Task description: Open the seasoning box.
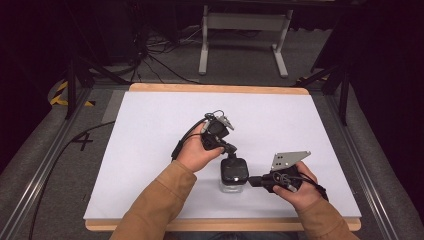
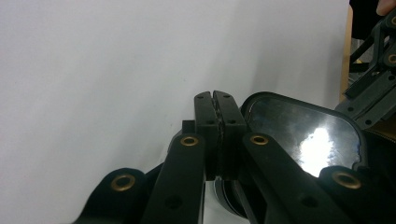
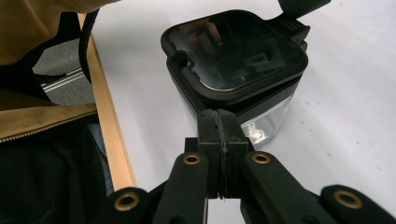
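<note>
We see a clear container with a black lid standing on the white table near its front edge, about midway along it. Our left gripper has its fingers closed on nothing, tips just beside the lid's rim. Our right gripper, fingers also closed and empty, points at the container's side just below the lid.

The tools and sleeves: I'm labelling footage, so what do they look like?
Both tools, left and right, are black with brass-coloured rivets on their jaws. A grey three-cornered plate tops the right one. Black cables trail from each. The sleeves are tan.
</note>
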The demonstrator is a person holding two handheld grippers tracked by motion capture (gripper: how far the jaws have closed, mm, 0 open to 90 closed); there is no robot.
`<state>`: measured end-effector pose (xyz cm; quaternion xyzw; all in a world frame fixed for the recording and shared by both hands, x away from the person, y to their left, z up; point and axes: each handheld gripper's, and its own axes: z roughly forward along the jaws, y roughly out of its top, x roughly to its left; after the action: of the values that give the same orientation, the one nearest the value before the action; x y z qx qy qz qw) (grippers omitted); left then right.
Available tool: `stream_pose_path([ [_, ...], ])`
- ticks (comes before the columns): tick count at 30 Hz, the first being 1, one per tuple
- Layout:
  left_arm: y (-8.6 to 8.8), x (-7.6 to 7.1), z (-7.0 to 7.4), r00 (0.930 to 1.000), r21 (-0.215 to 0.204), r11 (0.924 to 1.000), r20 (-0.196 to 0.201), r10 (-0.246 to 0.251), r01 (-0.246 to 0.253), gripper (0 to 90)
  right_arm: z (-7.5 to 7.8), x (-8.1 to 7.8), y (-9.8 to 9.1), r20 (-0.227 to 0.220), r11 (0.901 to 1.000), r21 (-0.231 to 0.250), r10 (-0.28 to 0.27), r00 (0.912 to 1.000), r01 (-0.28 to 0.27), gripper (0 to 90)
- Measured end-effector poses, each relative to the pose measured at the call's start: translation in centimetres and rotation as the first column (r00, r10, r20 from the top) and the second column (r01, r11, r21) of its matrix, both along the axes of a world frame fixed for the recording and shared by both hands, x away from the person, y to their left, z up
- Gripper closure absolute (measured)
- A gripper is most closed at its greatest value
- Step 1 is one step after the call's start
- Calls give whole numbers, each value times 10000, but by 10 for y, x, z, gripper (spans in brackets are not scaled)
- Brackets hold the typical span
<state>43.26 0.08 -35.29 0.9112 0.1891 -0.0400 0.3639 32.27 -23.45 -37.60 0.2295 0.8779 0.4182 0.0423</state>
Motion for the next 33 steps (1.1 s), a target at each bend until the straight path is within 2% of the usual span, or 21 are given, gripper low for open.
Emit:
stream_pose_path([
  [5,1,-1,1,9999,107,9999,-75,90,-89,897,0,-1,1,46,10000,77,-44,10000,44,898],
  [8,2,0,2,9999,158,9998,91,113,-115,884,0,0,1,117,9999,134,-92,9999,91,899],
  [10,6,-1,4,9982,202,9986,356,484,-492,864,0,0,0,112,9998,169,-104,9999,102,899],
  [15,22,-8,18,9929,-577,9939,674,980,-941,887,1,0,-1,125,9994,339,-104,9999,99,900],
  [17,31,-12,24,9901,-521,9926,822,1136,-1096,890,2,0,-1,200,9990,421,-123,9997,115,900],
  [22,50,-31,34,9860,-395,9932,1224,1134,-1094,897,4,2,0,288,9983,572,-141,9995,124,900],
  [24,57,-42,36,9835,-401,9934,1422,1119,-1073,898,5,2,1,305,9979,636,-159,9994,140,900],
  [26,63,-55,37,9790,-587,9920,1643,1204,-1122,899,7,2,1,341,9973,726,-175,9993,150,900],
  [29,67,-74,34,9771,-477,9939,1845,1063,-991,899,9,3,2,419,9964,841,-160,9990,124,900],
  [33,71,-91,27,9824,-695,9945,1641,893,-788,899,11,3,3,523,9944,1035,-248,9983,193,900],
])
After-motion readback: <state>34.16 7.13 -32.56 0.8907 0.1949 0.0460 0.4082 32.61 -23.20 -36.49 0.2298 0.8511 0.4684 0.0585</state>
